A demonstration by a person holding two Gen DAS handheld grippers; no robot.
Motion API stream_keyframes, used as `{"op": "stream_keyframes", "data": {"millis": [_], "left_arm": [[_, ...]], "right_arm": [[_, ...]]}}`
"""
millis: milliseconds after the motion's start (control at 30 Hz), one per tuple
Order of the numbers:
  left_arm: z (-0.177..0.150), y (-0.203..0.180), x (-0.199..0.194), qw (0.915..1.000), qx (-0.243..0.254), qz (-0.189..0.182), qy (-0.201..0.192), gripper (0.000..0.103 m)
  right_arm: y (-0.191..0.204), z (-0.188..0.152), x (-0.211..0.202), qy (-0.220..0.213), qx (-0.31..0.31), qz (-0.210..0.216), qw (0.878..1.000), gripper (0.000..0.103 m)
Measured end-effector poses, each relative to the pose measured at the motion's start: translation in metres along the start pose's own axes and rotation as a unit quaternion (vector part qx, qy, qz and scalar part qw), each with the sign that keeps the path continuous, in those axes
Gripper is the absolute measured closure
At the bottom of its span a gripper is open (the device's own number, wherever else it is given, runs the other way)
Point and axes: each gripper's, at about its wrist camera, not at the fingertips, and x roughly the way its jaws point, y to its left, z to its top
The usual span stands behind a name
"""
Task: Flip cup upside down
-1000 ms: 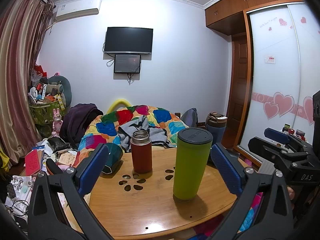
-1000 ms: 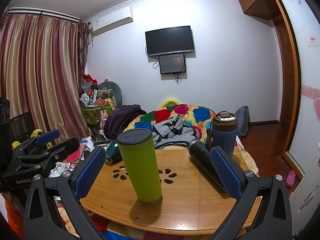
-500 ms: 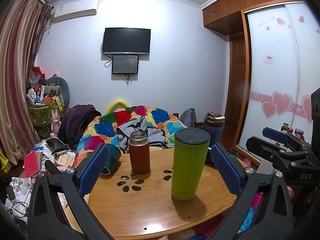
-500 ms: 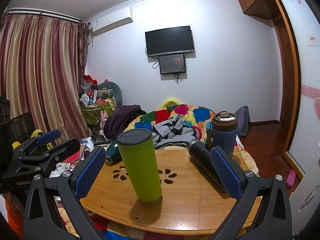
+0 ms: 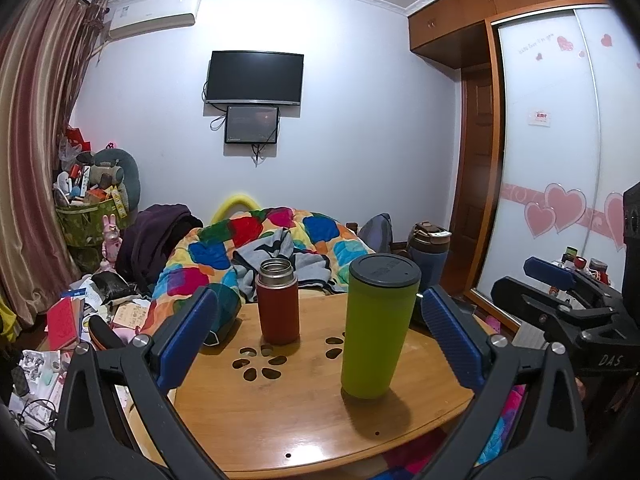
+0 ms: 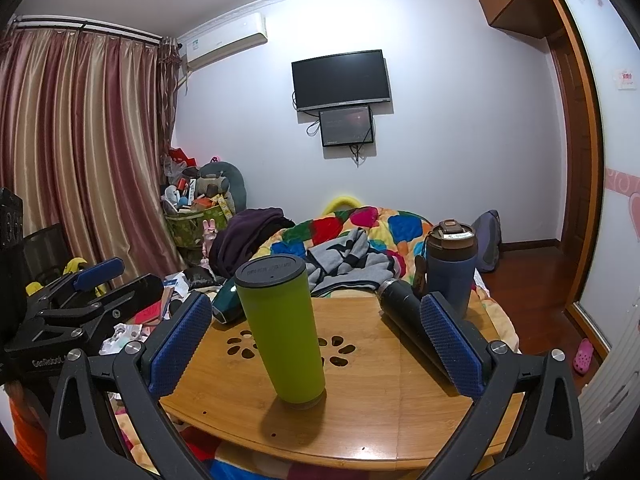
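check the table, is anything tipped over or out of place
Two things lie on their sides on the wooden table: a black bottle at its right, and a dark teal bottle at its far left edge. The green cup, red flask and blue tumbler stand upright. No spill shows.

Left gripper (image 5: 320, 338): jaws spread wide, blue ribbed pads (image 5: 188, 336) facing inward, nothing held between them. Right gripper (image 6: 316, 340): jaws likewise spread wide and empty, blue pads (image 6: 450, 344) angled inward. Both are held level side by side; each appears at the edge of the other's view, left gripper (image 6: 80, 304), right gripper (image 5: 568, 312).
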Motion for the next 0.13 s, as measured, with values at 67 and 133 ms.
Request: {"op": "stream_keyframes", "data": {"millis": [67, 133], "left_arm": [[-0.0005, -0.0015, -0.0004, 1.0000, 0.000, -0.002, -0.001, 0.000], [-0.0004, -0.0031, -0.0005, 1.0000, 0.004, -0.003, -0.001, 0.000]], "right_arm": [[0.0002, 0.0002, -0.0001, 0.000, -0.001, 0.000, 1.000, 0.000], [0.0002, 0.0002, -0.0001, 0.000, -0.001, -0.001, 1.000, 0.000]]}}
